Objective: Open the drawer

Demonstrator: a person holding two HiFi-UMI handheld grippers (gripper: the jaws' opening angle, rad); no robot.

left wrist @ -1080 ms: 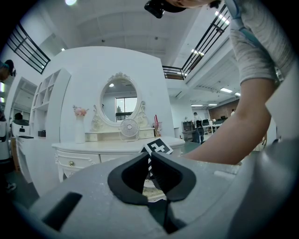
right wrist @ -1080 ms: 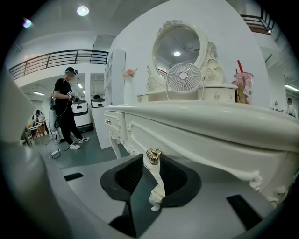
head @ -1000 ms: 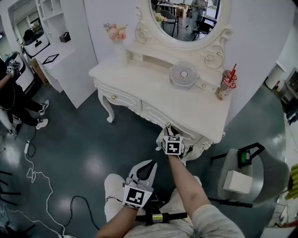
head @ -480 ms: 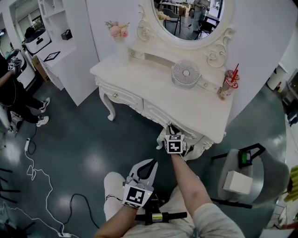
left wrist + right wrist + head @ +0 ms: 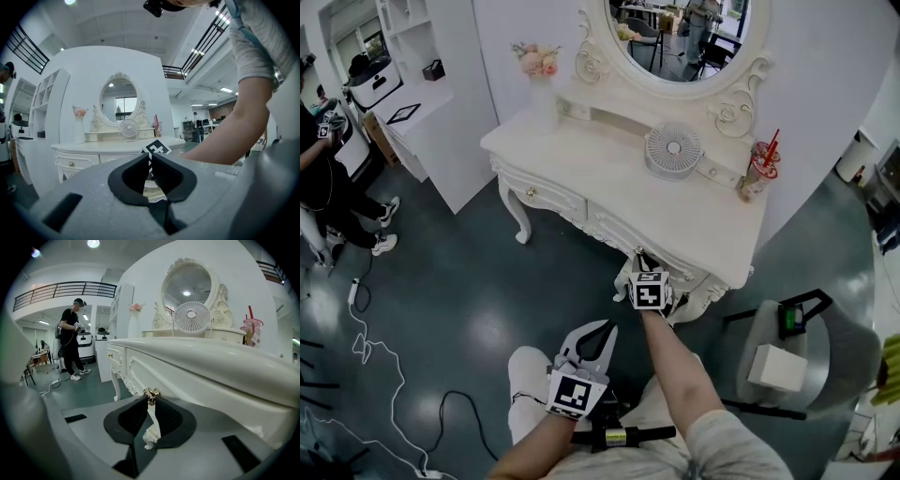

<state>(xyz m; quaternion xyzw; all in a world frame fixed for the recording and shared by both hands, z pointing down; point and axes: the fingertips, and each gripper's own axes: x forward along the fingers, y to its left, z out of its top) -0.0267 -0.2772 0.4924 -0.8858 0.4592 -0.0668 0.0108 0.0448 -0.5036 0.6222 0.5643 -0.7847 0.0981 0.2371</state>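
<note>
Looks to be at the grasp stage, with the pull itself not yet begun. Pinching the small brass knob (image 5: 151, 393) with the right gripper (image 5: 638, 259), jaws pressed together on it, just below centre in the head view. Shows no opening at the drawer (image 5: 614, 231), which sits in the carved front of the white dressing table (image 5: 600, 173) across the middle of the frame. Hanging low near the bottom edge, over the lap and well apart from the furniture: the left gripper (image 5: 606, 330), jaws closed tip to tip on nothing. Calls next, most likely, for a straight, level draw toward the body with a firm pinch. Could slip off so small a knob if tugged at an angle. On the pale tabletop: a round fan (image 5: 672, 151), a pink cup with a red straw (image 5: 757, 172) at the right end, a vase of flowers (image 5: 539, 80) at the back left, all under an oval mirror (image 5: 680, 42). Around it: dark glossy floor (image 5: 459, 291), a trailing cable (image 5: 375, 361) at lower left, white shelving (image 5: 403, 47) and a standing person (image 5: 319, 178) at upper left, a grey chair (image 5: 834, 361) at lower right.
</note>
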